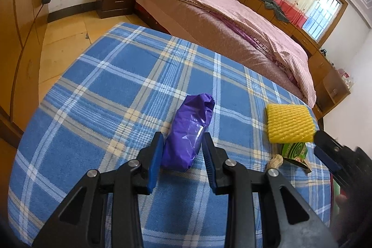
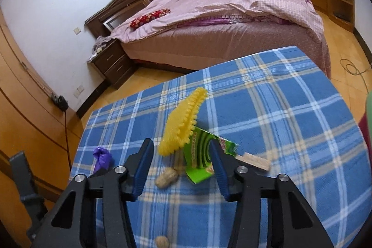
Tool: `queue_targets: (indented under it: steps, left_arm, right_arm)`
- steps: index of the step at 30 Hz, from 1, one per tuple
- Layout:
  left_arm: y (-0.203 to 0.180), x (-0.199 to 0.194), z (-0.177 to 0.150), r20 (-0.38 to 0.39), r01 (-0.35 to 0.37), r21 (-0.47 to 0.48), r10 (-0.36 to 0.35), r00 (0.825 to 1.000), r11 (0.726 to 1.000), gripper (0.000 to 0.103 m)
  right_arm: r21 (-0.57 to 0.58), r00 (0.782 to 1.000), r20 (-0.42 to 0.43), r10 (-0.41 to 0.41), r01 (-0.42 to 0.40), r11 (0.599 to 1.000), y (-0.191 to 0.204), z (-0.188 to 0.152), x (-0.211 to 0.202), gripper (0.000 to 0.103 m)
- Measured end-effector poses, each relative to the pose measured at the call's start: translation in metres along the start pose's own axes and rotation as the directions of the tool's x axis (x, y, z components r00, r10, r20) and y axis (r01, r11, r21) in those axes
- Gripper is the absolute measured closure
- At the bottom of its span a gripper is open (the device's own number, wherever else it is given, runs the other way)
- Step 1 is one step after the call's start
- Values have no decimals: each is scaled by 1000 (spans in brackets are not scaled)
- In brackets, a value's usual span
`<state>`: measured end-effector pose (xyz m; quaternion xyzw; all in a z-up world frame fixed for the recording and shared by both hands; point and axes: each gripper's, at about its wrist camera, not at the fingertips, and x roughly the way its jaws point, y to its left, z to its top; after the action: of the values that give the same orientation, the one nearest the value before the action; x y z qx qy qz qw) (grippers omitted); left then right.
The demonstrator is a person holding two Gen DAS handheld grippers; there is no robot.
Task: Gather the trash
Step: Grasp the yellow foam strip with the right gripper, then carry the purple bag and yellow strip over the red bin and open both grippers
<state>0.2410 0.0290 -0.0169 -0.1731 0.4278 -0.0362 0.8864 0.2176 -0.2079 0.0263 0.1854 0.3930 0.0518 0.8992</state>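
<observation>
Trash sits spread on my blue plaid surface (image 1: 97, 76), bedroom behind it. My left gripper (image 1: 182, 143) has its blue pads on either side of the purple plastic bag (image 1: 188, 131), bag wedged between them near its lower half; pads look pressed on its sides, so I call it gripping the bag, which also rests on the cloth. From that bag, the yellow foam net (image 1: 289, 123) lies at about 3 o'clock, well apart. Just below the net, around 5 o'clock of it, sits the green wrapper (image 1: 295, 150), with a peanut shell (image 1: 275, 160) touching or nearly touching the wrapper's left edge. My right gripper (image 1: 325, 150) pokes in at the right edge of the left view, blurred, near the net.

Right wrist view: right gripper (image 2: 182, 166) jaws are apart, nothing clamped. Between and ahead of the fingers I see the peanut shell (image 2: 166, 180), the green wrapper (image 2: 200, 159) and the yellow foam net (image 2: 183, 124) at 12 o'clock, net overlapping the wrapper's upper edge. Right finger covers part of the wrapper; I cannot tell if it touches. A wooden stick piece (image 2: 254, 160) lies at 3 o'clock of the wrapper, just beside it. Second peanut (image 2: 162, 242) at 6 o'clock, bottom edge of view. Purple plastic bag (image 2: 102, 156) at 9 o'clock. Bed (image 2: 220, 38) with pink cover stands beyond the surface.
</observation>
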Motion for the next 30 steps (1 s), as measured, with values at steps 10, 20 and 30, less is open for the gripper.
queue_targets:
  steps: [10,20,30]
  left_arm:
    - [0,-1,0,6,12,6,-12,1000,1000,69]
    - [-2,-4,-1,16,48,7,-48,999,999,69]
    - [-9,-7,-1,19,76,19,-77,997,997,69]
  right_arm:
    - [-83,1000,-11,17,-18,996,16,-1,13,95]
    - [-114,994,95,60,-49,992,16,-9,-45,96]
    - [-74,979,199,52,-38,997,-16,-20,-125,96]
